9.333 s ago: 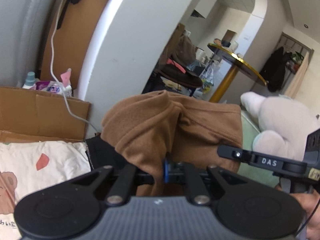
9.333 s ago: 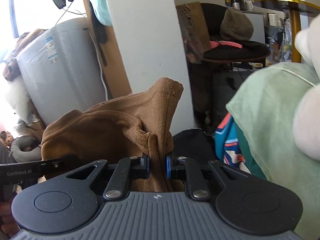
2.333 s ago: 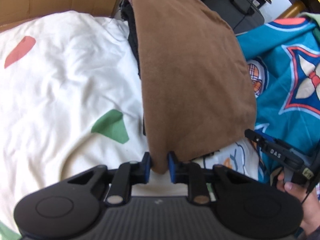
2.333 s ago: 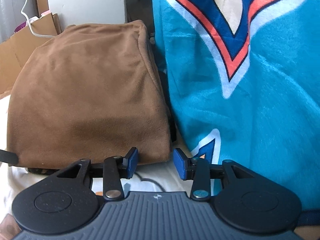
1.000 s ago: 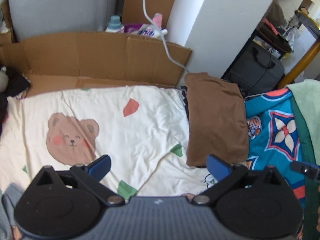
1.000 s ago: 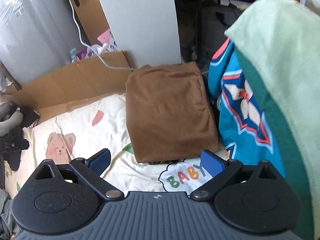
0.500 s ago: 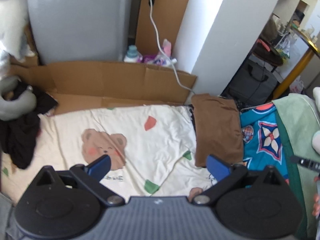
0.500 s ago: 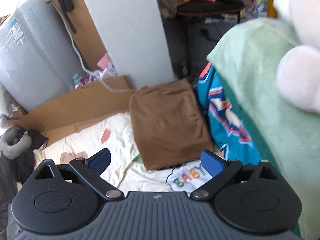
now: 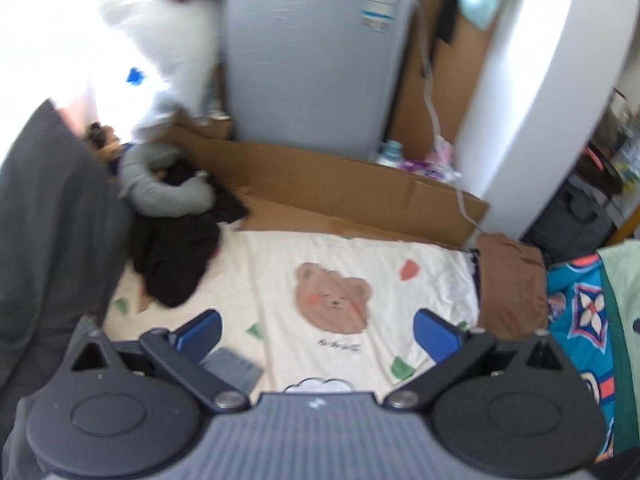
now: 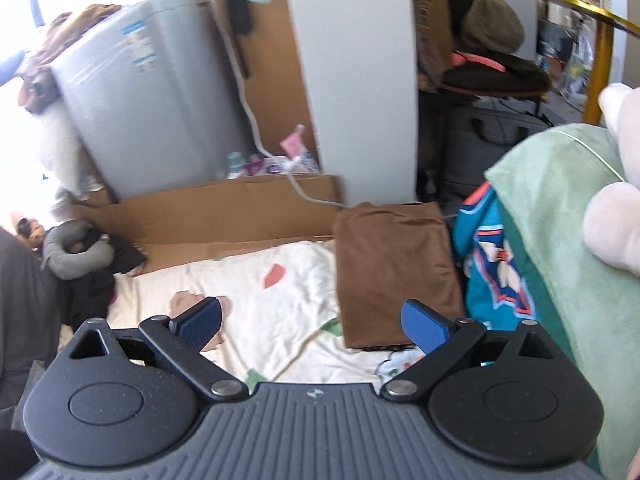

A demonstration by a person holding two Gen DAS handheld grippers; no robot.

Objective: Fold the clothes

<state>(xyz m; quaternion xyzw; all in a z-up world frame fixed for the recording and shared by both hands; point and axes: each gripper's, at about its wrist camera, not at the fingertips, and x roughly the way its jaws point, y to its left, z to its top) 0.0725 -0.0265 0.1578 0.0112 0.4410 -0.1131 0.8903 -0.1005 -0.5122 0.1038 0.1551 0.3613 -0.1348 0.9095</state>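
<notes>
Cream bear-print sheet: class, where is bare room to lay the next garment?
The cream bear-print sheet is bare between the black clothes heap and the folded brown garment. Both side edges are crowded.

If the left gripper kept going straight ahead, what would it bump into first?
Probably the cream bear-print sheet. The left gripper, jaws open and empty, points down at the bear picture, with nothing visible in between. The folded brown garment lies off to the right. Depth is hard to judge here.
</notes>
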